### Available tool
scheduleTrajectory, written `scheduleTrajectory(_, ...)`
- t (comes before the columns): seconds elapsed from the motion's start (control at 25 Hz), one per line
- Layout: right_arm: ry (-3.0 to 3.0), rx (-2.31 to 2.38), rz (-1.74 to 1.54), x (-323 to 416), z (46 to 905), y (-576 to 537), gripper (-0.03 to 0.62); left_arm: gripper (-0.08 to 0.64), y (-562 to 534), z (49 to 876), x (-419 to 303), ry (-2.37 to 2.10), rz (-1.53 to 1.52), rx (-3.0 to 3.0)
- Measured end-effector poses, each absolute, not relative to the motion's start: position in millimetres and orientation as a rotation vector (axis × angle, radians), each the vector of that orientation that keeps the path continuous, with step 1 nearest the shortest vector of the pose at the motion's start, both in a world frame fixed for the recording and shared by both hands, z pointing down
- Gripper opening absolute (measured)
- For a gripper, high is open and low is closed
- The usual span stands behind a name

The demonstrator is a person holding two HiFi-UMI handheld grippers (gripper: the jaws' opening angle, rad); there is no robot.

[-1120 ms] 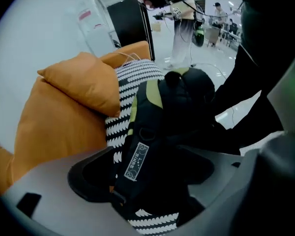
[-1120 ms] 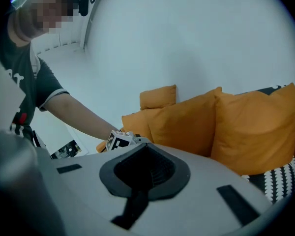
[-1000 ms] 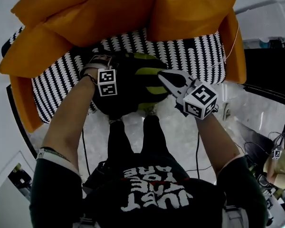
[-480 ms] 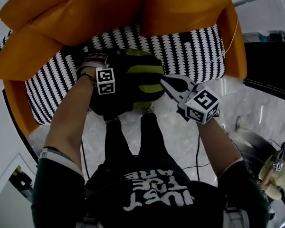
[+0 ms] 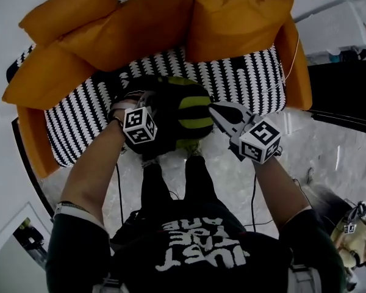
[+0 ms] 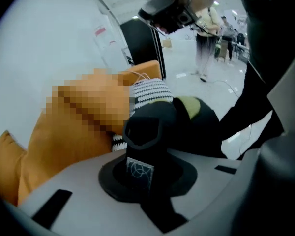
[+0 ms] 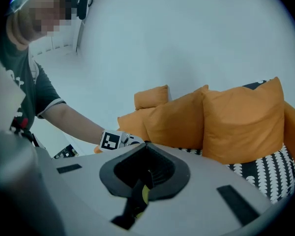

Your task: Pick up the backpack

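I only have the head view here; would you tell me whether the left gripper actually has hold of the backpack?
Observer: Yes. In the left gripper view, the left gripper is shut on a black strap of the backpack. The strap carries a small label.
Operator: Thank you. Is the right one gripping too, or only touching?
Observer: The right gripper view shows the right gripper with its jaws together on a thin black and yellow-green strip. The strip appears to be an edge of the backpack.
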State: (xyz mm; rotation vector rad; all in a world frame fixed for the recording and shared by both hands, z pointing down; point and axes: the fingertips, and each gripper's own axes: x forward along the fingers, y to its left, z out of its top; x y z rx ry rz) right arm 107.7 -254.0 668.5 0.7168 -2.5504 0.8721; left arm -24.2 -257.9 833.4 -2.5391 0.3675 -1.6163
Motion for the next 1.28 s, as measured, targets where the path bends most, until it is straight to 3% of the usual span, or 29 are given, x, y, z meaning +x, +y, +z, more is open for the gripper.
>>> scheduleTrajectory(0.2, -2.583, 0.745, 0.811, 91, 634, -252, 0.028, 0.032, -255, 759, -2, 0.681, -1.276, -3.03)
scheduleTrajectory(0.64, -2.666, 0.82, 0.704, 81, 543, -271, 0.028, 0.032, -263, 619, 1, 0.875, -0.513, -3.663)
scheduleTrajectory(1.28, -2.839, 0.837, 0.44, 54, 407, -298, 0.028, 0.028, -274, 448, -126, 1.294, -0.114, -3.47)
